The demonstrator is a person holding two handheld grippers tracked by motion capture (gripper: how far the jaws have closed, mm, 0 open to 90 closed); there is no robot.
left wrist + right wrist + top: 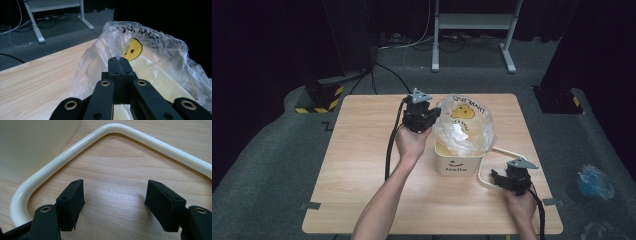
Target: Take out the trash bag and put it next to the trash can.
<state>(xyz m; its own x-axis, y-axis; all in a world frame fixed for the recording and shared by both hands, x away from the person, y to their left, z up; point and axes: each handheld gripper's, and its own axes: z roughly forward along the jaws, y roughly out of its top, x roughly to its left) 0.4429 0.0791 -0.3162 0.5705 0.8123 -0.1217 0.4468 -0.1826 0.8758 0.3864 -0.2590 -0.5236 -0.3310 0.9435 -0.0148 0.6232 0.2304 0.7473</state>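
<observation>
At frame centre of the high view, the thin plastic bag (464,125) lining the cream bin (457,162) is being pinched at its rim by the closed left gripper (119,60). The film is judged light, slippery and tearable. The right gripper (115,195) is being held apart beside the handle (75,150).

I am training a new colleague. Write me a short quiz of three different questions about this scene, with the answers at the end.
1. True or false: the left gripper has its fingers closed on the clear plastic bag.
2. Multiple choice: what lies on the table just ahead of the right gripper? A) the bin's cream handle B) a spoon C) a cup
3. Fill in: the bag lines a cream ____ with a smiley face on its front.

Key
1. True. The fingers pinch the bag's rim.
2. A. The handle curves around the open fingers without touching them.
3. Bin.
</observation>
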